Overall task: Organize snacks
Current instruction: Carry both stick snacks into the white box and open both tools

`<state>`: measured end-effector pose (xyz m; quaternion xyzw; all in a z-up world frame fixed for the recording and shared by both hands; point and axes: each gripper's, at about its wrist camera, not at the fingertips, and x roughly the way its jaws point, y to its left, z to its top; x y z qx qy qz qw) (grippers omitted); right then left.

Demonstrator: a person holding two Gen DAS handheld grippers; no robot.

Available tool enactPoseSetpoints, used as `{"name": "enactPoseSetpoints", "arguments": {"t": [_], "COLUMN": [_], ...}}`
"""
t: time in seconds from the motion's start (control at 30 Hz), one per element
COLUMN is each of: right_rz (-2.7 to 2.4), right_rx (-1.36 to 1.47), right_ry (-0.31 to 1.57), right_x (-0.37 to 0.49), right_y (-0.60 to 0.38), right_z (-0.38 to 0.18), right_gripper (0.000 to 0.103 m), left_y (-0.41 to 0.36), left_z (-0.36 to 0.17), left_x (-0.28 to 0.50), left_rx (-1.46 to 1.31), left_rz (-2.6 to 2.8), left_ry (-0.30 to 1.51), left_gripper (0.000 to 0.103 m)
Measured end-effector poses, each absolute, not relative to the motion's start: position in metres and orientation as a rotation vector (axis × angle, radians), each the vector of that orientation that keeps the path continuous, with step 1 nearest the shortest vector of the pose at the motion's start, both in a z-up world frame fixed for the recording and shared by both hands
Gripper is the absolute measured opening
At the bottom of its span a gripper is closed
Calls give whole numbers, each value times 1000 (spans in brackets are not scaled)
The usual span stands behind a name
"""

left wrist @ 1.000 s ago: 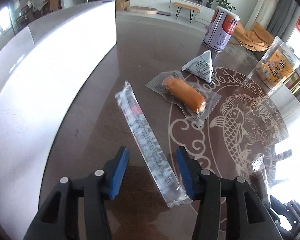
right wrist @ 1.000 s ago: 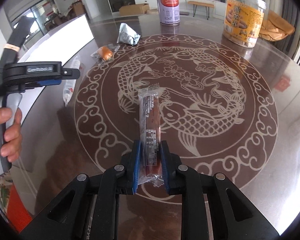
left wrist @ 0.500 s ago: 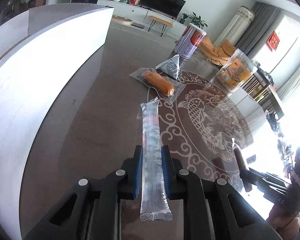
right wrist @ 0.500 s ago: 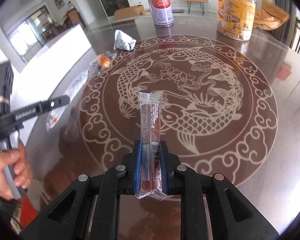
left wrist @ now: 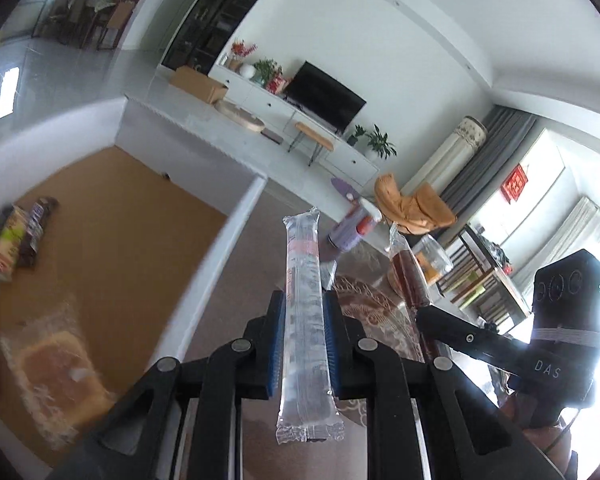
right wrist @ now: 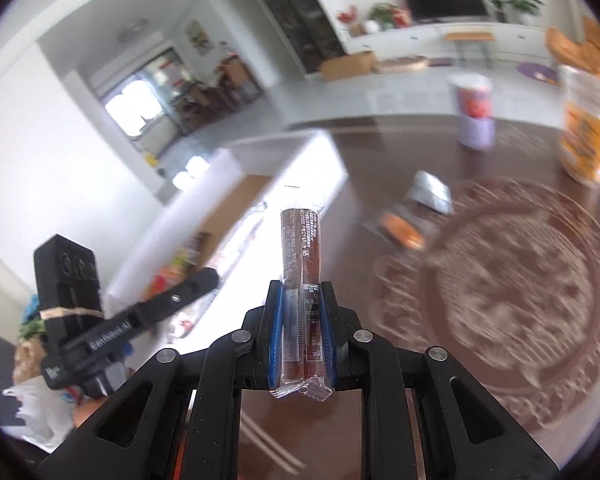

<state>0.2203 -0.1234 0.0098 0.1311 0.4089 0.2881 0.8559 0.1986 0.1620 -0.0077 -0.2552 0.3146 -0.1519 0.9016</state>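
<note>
On my far left a white-walled box (left wrist: 236,220) sits open, its brown floor carrying a row of small packets (left wrist: 16,236) along the left edge and a wrapped square cake (left wrist: 56,372) nearer me, all of it blurred. My left tool (left wrist: 302,344) is lifted off the desk, its blue pads closed flat on both sides of a long clear-wrapped stick snack (left wrist: 304,320); the stick points forward and upward between the fingers, its crimped near end hanging out behind the pads and its far end standing free over the strip of dark desk (left wrist: 236,292) beside the box wall. Just to the right, my right tool (right wrist: 302,340) is also raised, with its pads pinched tight on a brown stick snack (right wrist: 302,256) in clear wrap, which rises out of the grip at much the same angle toward the box's bright wall. Beyond it on the desk, well apart from both tools, lies an orange sausage-shaped snack (right wrist: 402,232) in its clear wrapper, with a silver triangular packet (right wrist: 430,192) just behind it at the edge of the patterned round inlay. Farther back stands a tin can (right wrist: 476,112) with a red label, and at the far right a clear plastic jar (right wrist: 588,136) with an orange label.
</note>
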Motion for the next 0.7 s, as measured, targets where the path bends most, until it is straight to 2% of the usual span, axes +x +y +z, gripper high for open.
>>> {"name": "enactPoseSetpoints", "arguments": {"t": [0.1,0.13,0.17,0.2,0.23,0.27,0.3,0.4,0.53,0.7], "right_rz": [727,767,808,838,851,863,861,812,665,363], "right_rx": [272,277,278,268,258,256,258,239,151,37], "right_ry": [841,840,838,835,833,827,817,743,773,889], "right_x": [232,234,238,240,240,243,244,239,241,234], "right_y": [-60,-39,-17,3,17,30,35,26,-21,-127], "right_z": [38,44,49,52,53,54,53,52,16,-70], "right_gripper": [18,18,19,22,36,66,76,77,77,78], "left_y": [207,220,232,244,256,267,276,294,287,194], "left_z": [16,20,22,22,22,21,20,14,4,6], "left_x": [189,185,181,179,174,167,162,152,142,142], "left_rx": [-459,-418,-371,-329,-304,-279,-258,-262,-314,-229], "left_rz": [-201,-134,-59,20,83,144,180,233,184,-57], "left_ry": [615,612,621,646,658,643,639,644,646,661], "left_gripper": [19,30,44,89,101,101,101,101,101,102]}}
